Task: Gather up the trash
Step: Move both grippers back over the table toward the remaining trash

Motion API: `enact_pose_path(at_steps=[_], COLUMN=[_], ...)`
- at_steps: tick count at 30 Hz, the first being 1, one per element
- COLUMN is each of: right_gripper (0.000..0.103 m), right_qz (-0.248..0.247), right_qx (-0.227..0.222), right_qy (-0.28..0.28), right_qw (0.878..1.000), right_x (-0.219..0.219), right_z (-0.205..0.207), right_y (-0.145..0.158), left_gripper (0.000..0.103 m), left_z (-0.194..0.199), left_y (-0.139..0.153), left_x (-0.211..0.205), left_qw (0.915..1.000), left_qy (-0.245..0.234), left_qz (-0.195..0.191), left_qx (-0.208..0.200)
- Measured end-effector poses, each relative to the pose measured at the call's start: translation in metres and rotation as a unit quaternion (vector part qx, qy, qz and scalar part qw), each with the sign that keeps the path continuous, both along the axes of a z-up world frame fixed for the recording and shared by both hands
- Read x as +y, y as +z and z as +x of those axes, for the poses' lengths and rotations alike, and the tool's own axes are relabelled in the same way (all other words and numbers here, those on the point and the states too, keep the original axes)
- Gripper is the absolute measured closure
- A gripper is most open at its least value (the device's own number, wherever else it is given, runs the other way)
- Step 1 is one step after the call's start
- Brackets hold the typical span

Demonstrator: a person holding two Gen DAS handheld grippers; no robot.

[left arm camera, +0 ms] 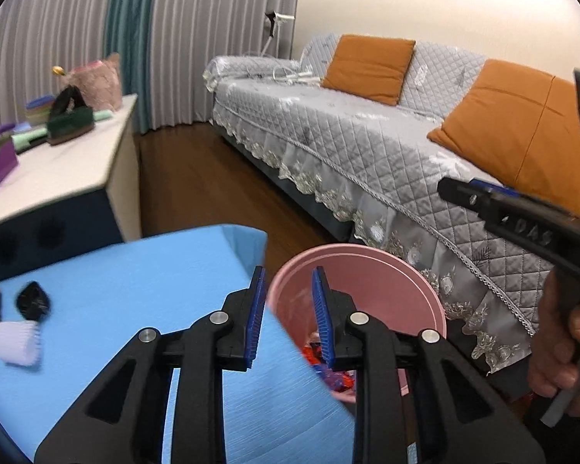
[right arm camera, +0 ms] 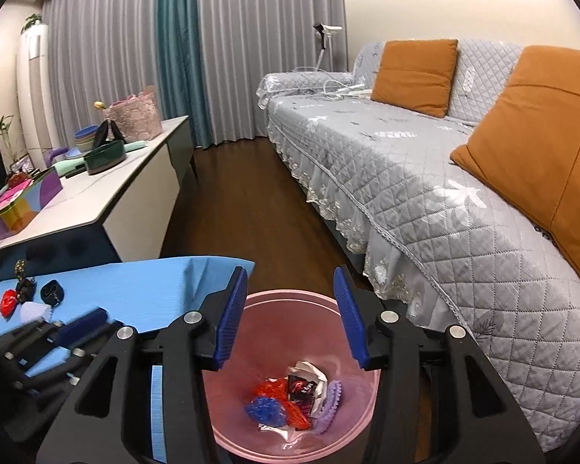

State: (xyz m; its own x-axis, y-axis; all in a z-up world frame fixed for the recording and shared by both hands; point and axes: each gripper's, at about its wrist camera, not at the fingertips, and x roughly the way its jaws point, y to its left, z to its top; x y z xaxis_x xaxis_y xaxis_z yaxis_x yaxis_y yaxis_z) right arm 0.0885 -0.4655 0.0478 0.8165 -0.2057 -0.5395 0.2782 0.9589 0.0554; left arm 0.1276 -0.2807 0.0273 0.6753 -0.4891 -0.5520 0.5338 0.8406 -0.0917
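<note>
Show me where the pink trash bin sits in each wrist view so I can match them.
Left wrist: pink trash bin at lower centre, behind the left gripper, right of the blue mat.
Right wrist: bin at bottom centre, directly below the open right gripper, wrappers visible inside.
Shared landmark: the grey quilted sofa on the right.

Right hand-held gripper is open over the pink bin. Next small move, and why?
Probably swing the right hand-held gripper left toward the red wrapper on the blue mat: it is open and empty above the pink bin, which already holds trash.
</note>
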Motion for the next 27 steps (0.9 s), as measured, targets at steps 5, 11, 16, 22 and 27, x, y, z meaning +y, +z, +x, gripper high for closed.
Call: enact_pose_path(at_steps=[5, 11, 16, 22, 27], right_gripper=[0.064, 0.08, 0.086, 0.087, 0.087], right_qz=[0.007, 0.005, 0.014, 0.038, 0.042], right_qx=[-0.016, -0.041, -0.047, -0.029, -0.015], right_qy=[0.031, 0.097, 0.149, 0.188, 0.221], right_qw=[0.999, 0.994, 0.988, 0.981, 0.974], right_x=[0.034, 0.091, 0.135, 0.171, 0.203], right_z=[-0.001, -0.001, 0.007, 0.025, 0.042], right_y=[0.009, 0.017, 0.015, -0.004, -0.019], left_gripper=[0.078, 0.078, 0.078, 0.078, 0.078], left_z=[-0.009, -0.008, 0.001, 0.014, 0.027], left_y=[0.023, 0.046, 0.047, 0.018, 0.001], left_x=[0.052, 0.131, 0.204, 0.275, 0.312], left_qw=[0.9995, 0.997, 0.9902, 0.9754, 0.965], left_qy=[0.023, 0.067, 0.129, 0.219, 0.262], left_qz=[0.001, 0.012, 0.023, 0.001, -0.003], left_qx=[-0.019, -0.037, -0.048, -0.025, -0.01])
